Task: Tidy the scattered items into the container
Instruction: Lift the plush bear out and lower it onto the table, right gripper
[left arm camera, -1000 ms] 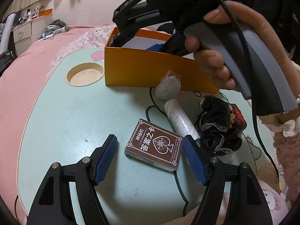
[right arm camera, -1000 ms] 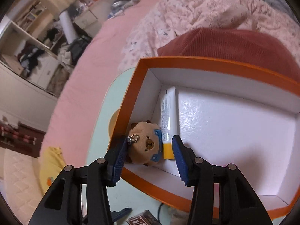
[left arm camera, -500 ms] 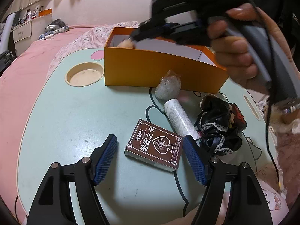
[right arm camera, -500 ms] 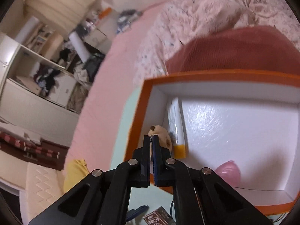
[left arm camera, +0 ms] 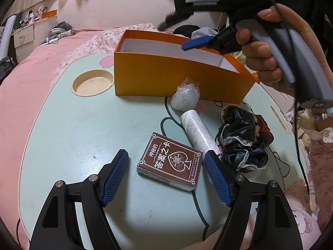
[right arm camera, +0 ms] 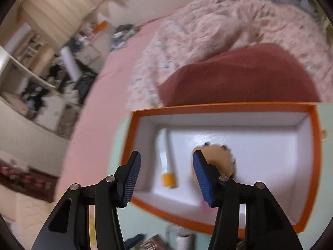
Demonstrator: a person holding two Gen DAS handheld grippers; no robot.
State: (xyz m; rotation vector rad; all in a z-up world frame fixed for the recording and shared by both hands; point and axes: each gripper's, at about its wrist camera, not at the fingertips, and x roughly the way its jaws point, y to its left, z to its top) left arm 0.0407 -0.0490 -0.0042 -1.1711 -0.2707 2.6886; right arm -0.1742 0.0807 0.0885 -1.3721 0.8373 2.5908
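Observation:
My left gripper hangs low over the table, open around a brown card box. Its jaws are opening slightly and the pads stay clear of the box. Beside the card box lie a speckled white tube, a bubble-wrap bundle and a black lace item. Behind them stands the orange box. A hand holds my right gripper above it. That right gripper is opening, with nothing between its jaws. Inside the orange box lie a plush bear and an orange-capped tube.
The mint table has a round cup recess left of the orange box and a black cable running across it. A pink bed surrounds the table. A maroon cushion lies just behind the box.
The right gripper stood around the plush bear in the box's corner, snapped shut, and is open again, higher and further right. The bear now lies nearer the box's middle. The left gripper held still.

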